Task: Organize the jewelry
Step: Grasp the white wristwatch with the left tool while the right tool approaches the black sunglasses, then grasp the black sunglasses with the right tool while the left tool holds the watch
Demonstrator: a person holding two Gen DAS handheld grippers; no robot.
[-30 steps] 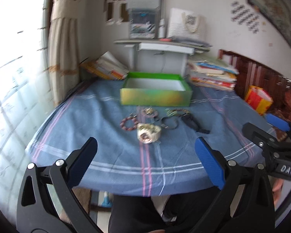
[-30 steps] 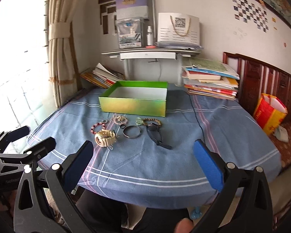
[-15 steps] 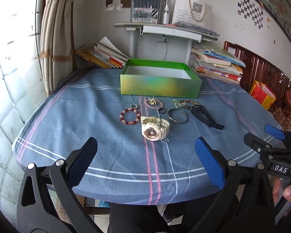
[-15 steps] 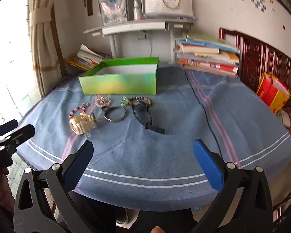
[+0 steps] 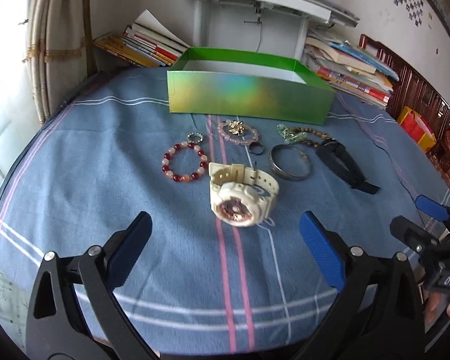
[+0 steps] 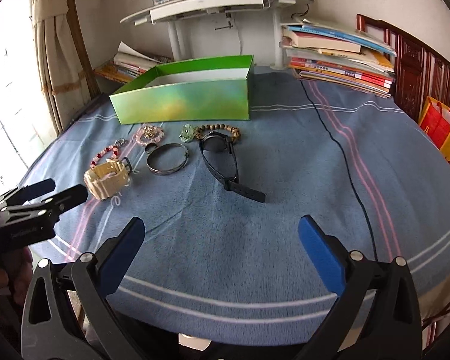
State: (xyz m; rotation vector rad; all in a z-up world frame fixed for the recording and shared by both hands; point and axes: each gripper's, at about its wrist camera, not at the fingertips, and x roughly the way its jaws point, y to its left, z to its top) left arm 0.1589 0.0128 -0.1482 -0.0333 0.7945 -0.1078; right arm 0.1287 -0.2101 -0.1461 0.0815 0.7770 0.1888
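Observation:
An open green box (image 5: 249, 97) (image 6: 183, 102) stands at the back of the blue cloth. In front of it lie a cream watch (image 5: 240, 195) (image 6: 106, 178), a red bead bracelet (image 5: 183, 162), a pink bracelet with a gold flower (image 5: 238, 132), a metal bangle (image 5: 289, 166) (image 6: 168, 159), a brown bead bracelet (image 5: 307, 135) and a black watch (image 5: 342, 165) (image 6: 225, 162). My left gripper (image 5: 225, 244) is open, just short of the cream watch. My right gripper (image 6: 222, 244) is open, short of the black watch.
Stacks of books (image 6: 342, 60) (image 5: 141, 48) lie behind the box beside a white shelf stand (image 6: 219, 3). A thin black cable (image 6: 345, 156) runs across the cloth on the right. A red and yellow bag (image 6: 441, 129) sits off the table's right side.
Both grippers have moved forward and lower toward the jewelry, which now looks larger and closer. Nothing on the cloth has moved.

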